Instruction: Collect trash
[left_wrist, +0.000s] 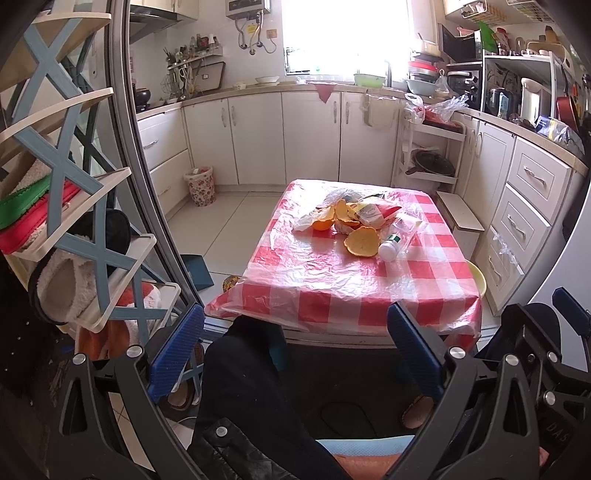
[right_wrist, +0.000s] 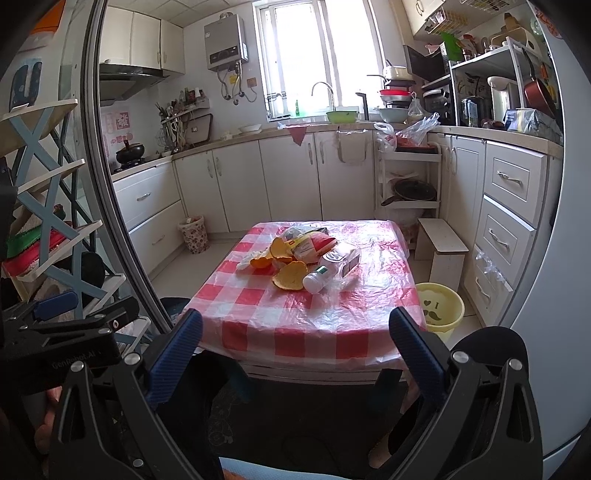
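Clear bottle (right_wrist: 334, 266) flat, white cap nearest

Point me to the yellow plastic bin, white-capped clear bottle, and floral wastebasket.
Yellow plastic bin (right_wrist: 439, 308), right wrist view, front wall.
White-capped clear plastic bottle (right_wrist: 334, 267), right wrist view, body.
Floral wastebasket (right_wrist: 194, 236), right wrist view, side.
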